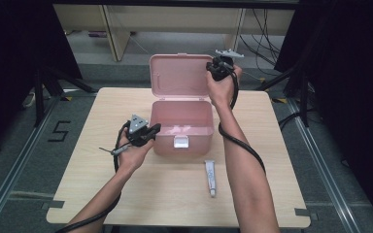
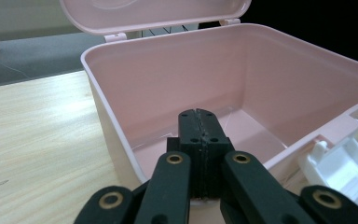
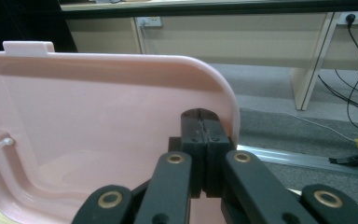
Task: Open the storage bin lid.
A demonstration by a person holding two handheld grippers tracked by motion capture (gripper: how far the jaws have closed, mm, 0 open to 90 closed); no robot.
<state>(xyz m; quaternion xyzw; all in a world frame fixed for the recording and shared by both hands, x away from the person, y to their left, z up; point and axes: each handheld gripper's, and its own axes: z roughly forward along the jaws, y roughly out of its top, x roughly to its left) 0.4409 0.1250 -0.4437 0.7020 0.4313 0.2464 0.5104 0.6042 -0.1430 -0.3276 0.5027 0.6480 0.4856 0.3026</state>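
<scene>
A pink plastic box (image 1: pixel 165 143) stands open mid-table, its lid (image 1: pixel 177 77) raised upright at the back. It looks bare inside (image 2: pixel 168 79). My left gripper (image 1: pixel 155 129) is shut on nothing, its tips (image 2: pixel 198 114) just over the box's front left rim. A white latch (image 2: pixel 340 163) hangs on the front wall. My right gripper (image 1: pixel 213 68) is up at the lid's top right corner. Its jaws are pressed together (image 3: pixel 204 114) right in front of the lid's inner face (image 3: pixel 98 130), near its rounded edge; whether they touch it I cannot tell.
A small white tube (image 1: pixel 210 177) lies on the wooden table (image 1: pixel 92 170) in front of the box, toward the right. Black cables trail from both grippers along the forearms. Desk legs and cables stand on the floor beyond the table.
</scene>
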